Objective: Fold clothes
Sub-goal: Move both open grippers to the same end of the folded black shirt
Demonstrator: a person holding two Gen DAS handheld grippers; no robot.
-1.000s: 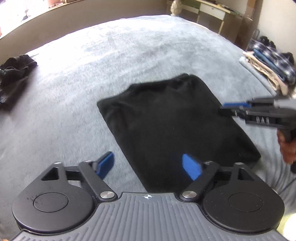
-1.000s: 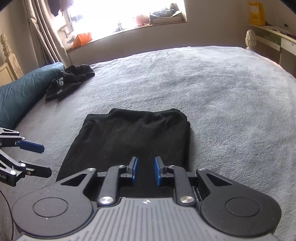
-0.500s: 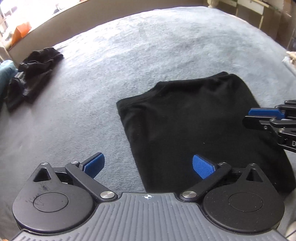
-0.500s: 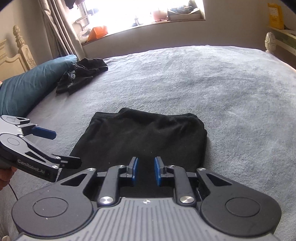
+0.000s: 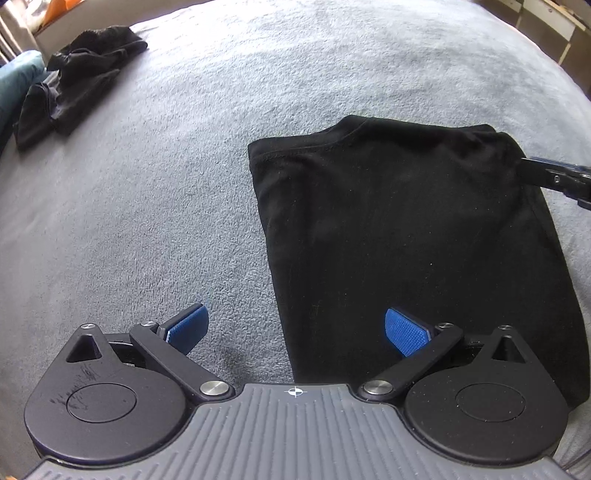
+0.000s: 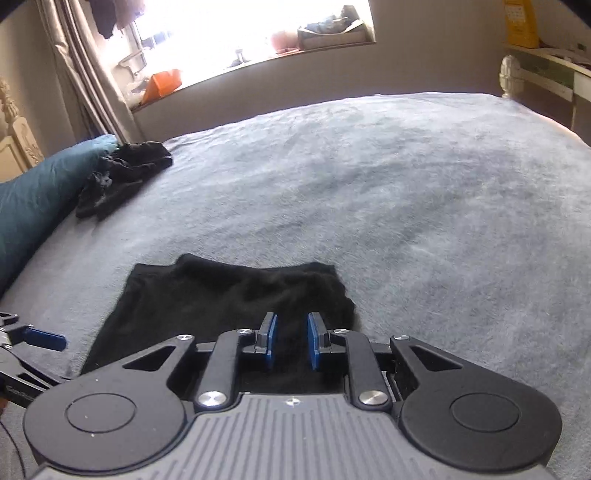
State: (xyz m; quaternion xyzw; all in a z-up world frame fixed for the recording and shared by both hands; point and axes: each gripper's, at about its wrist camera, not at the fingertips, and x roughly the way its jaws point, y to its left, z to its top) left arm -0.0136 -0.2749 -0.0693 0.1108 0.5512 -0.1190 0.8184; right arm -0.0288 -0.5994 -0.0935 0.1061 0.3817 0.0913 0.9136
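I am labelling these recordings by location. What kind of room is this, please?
Most likely a bedroom. A wide bed covered by a grey blanket fills the view, a blue pillow lies at its left side, and a curtain hangs by a bright window. A folded black garment lies on the blanket.

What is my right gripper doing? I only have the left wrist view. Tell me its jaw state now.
Observer: The right gripper is narrowly open. Its pads are apart with nothing between them, and it points over the black garment.
Operator: Report what lies beyond the far edge of the bed.
Observer: A bright window with a cluttered sill, and a curtain hanging at its left.
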